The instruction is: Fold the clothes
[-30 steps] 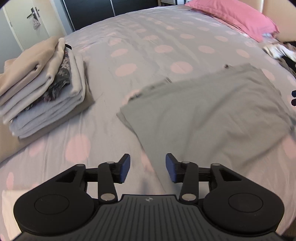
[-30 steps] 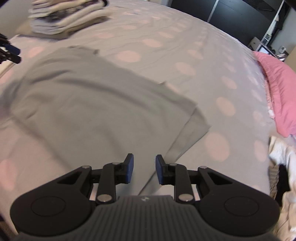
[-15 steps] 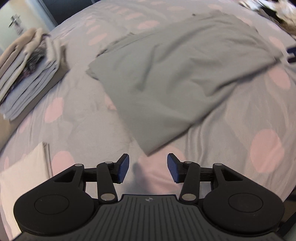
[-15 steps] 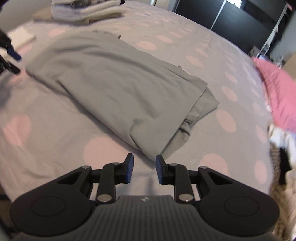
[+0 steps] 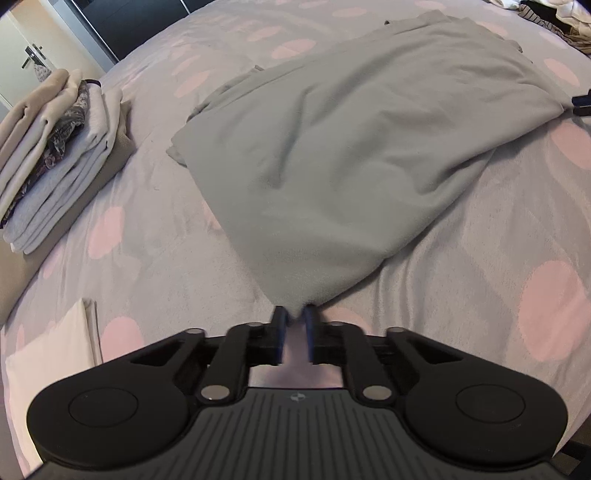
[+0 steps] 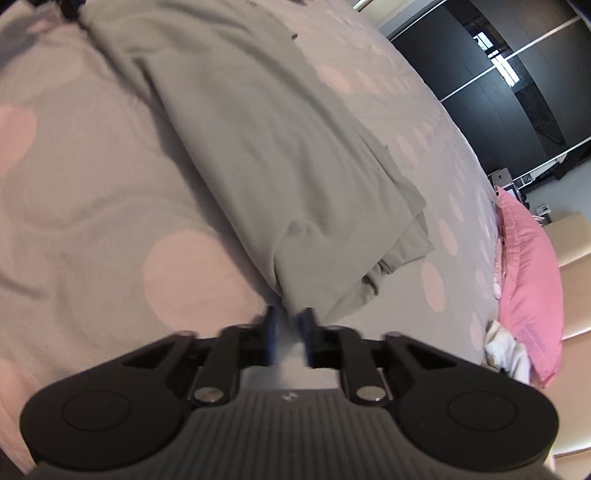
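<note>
A grey garment (image 5: 351,166) lies folded over on the grey bedspread with pink dots (image 5: 498,277). In the left wrist view my left gripper (image 5: 294,319) has its jaws closing tight on the garment's near corner, and the cloth sits pinched between the pads. In the right wrist view the same garment (image 6: 277,147) stretches away from me. My right gripper (image 6: 289,321) is blurred, and its jaws are closing on the other near corner, with cloth between them. The garment is pulled taut between the two corners.
A stack of folded clothes (image 5: 55,147) sits at the left of the bed, with a folded white piece (image 5: 51,350) near the front edge. Unfolded clothes (image 5: 554,18) lie at the far right. A pink pillow (image 6: 528,280) rests at the head end.
Both grippers dropped down to the garment's near edge and went from open to shut, each on a corner of the cloth. The right wrist rolled, tilting its view.
</note>
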`<action>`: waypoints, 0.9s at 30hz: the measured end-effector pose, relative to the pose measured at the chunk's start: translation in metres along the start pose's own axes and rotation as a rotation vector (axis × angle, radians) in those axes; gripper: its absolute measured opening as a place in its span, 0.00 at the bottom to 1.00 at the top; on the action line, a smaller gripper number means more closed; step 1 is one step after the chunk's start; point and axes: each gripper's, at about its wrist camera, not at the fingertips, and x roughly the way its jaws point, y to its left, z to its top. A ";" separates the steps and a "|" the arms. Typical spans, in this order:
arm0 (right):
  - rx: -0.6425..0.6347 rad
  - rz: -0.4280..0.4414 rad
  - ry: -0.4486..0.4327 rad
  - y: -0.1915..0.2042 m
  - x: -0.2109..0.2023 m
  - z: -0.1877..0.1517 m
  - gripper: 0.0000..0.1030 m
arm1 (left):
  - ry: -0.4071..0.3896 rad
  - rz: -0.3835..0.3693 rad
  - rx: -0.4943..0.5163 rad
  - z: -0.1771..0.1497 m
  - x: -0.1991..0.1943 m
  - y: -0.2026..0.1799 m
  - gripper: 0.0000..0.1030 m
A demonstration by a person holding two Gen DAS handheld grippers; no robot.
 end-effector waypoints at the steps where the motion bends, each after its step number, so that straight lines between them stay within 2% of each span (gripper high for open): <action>1: -0.003 -0.001 0.004 -0.001 0.001 0.000 0.03 | -0.010 -0.003 -0.004 0.001 -0.002 0.002 0.03; 7: 0.109 0.001 0.010 -0.025 -0.008 0.001 0.01 | -0.040 -0.021 -0.058 0.003 -0.017 0.018 0.02; 12: 0.172 0.019 0.072 -0.041 -0.004 -0.010 0.00 | -0.027 -0.026 -0.076 -0.005 -0.019 0.028 0.02; 15: 0.188 0.023 0.122 -0.044 0.004 -0.019 0.00 | -0.032 -0.030 -0.060 -0.007 -0.018 0.026 0.01; 19: 0.226 0.060 0.109 -0.048 0.005 -0.021 0.01 | -0.022 -0.066 -0.045 -0.008 -0.016 0.023 0.02; 21: 0.218 0.083 0.062 -0.046 -0.002 -0.018 0.03 | -0.009 -0.083 -0.041 -0.011 -0.014 0.021 0.03; 22: 0.213 0.093 0.039 -0.045 -0.005 -0.017 0.09 | -0.008 -0.083 -0.030 -0.012 -0.014 0.020 0.05; 23: 0.206 0.103 0.020 -0.044 -0.007 -0.016 0.13 | -0.010 -0.083 -0.017 -0.013 -0.015 0.018 0.11; 24: 0.198 0.113 0.001 -0.042 -0.008 -0.014 0.26 | -0.012 -0.083 -0.004 -0.014 -0.015 0.016 0.20; 25: 0.191 0.122 -0.018 -0.041 -0.010 -0.013 0.30 | -0.014 -0.083 0.004 -0.014 -0.015 0.015 0.24; 27: 0.157 0.110 -0.027 -0.036 -0.010 -0.010 0.32 | -0.012 -0.081 0.001 -0.014 -0.014 0.015 0.30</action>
